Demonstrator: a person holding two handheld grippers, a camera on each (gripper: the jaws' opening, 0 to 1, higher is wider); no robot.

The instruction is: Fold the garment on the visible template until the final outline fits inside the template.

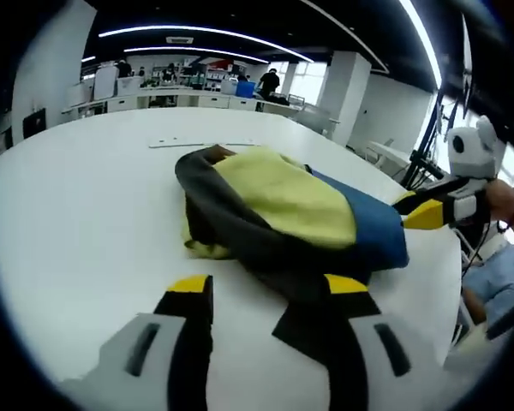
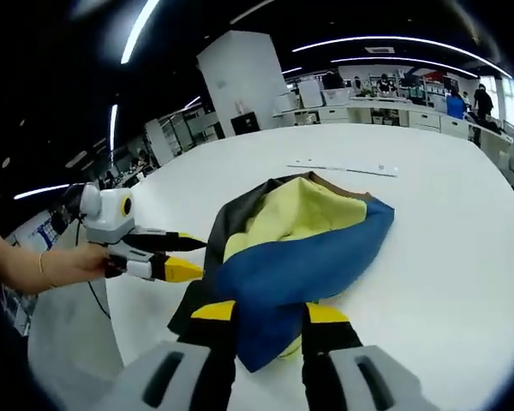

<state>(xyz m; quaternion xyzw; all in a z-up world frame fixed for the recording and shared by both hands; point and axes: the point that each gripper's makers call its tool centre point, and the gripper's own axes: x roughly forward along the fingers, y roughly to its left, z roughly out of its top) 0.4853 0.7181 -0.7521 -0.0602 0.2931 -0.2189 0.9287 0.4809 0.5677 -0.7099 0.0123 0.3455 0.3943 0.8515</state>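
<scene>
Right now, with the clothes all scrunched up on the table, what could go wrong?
1. The garment lies bunched in yellow, blue and dark layers, so a gripper might pinch several layers together and fold it crooked.
2. The thin white strip, maybe part of the template, lies apart beyond the heap, so the fold may end outside the outline.
3. The left gripper and right gripper are close and might tug against each other.

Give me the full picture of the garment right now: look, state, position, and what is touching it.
The garment is soft fabric in three colours: a yellow panel, a blue panel and dark grey-black edging, with a bit of brown at its far end. It lies bunched in a rumpled heap on the white table, not flat. The right gripper has blue cloth between its tips at one edge; the left gripper meets the dark edge on the opposite side, one tip on the fabric.
</scene>
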